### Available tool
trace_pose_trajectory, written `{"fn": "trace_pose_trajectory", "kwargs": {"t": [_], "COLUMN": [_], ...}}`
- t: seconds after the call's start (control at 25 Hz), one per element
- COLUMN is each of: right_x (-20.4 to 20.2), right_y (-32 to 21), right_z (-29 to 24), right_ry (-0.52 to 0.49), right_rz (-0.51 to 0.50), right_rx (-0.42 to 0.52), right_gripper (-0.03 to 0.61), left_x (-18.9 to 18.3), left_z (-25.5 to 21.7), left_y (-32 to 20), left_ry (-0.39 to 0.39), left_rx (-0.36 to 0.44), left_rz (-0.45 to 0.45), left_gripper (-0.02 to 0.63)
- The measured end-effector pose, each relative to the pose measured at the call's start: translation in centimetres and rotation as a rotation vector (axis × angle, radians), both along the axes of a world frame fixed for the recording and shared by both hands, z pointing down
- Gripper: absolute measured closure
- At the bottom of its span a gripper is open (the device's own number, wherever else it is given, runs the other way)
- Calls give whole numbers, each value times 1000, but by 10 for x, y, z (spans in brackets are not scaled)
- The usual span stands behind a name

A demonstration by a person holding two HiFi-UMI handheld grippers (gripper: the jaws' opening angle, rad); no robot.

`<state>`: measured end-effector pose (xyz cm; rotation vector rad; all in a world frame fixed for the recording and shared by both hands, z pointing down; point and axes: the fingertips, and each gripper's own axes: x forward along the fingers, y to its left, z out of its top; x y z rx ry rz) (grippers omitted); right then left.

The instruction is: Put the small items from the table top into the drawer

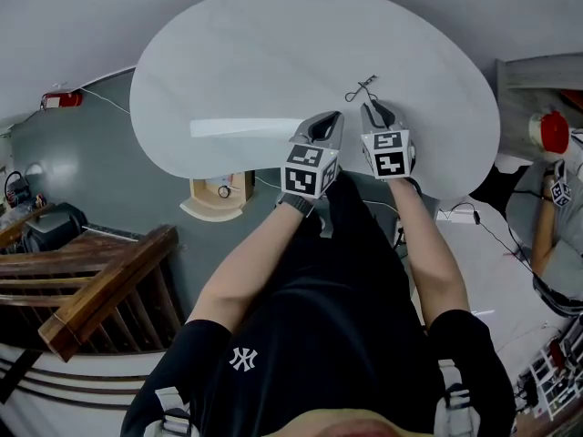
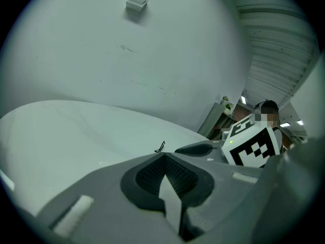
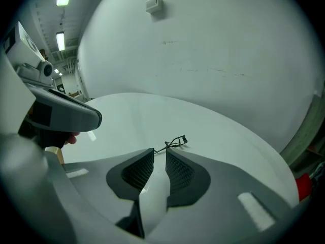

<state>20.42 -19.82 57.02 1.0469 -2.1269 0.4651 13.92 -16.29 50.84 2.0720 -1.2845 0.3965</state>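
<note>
A small black eyelash curler lies on the white oval table, right of centre. My right gripper hovers just short of it. In the right gripper view its jaws stand a narrow gap apart, and the curler's thin handle end reaches the mouth of that gap. Close to the left, my left gripper has its jaws shut on nothing; the curler shows just beyond its tips. A light wooden drawer stands open under the table's near edge, with a small round thing inside.
A wooden stair rail runs at the lower left. A power strip with cable lies on the floor to the right, near another person. A small box sits on the wall behind the table.
</note>
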Motion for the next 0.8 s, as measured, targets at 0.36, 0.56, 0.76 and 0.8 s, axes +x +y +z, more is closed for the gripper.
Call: {"fn": "trace_pose_trajectory", "kwargs": {"t": [0.36, 0.56, 0.76, 0.8], "right_x": [2, 1, -1, -1], "right_y": [-24, -27, -29, -29], "right_z": [31, 43, 48, 49], "right_ry": [110, 138, 152, 152], "right_rz": [-48, -68, -89, -94], "right_rx": [-30, -45, -50, -51], "right_gripper": [449, 446, 465, 470], "left_x": [2, -2, -5, -5], "left_z": [16, 18, 22, 22], "left_y": [-18, -24, -26, -26], "left_ry": [-14, -21, -24, -24], "left_rx": [-32, -39, -46, -48], "left_rz": [13, 5, -9, -10], "left_gripper": [614, 614, 614, 614]}}
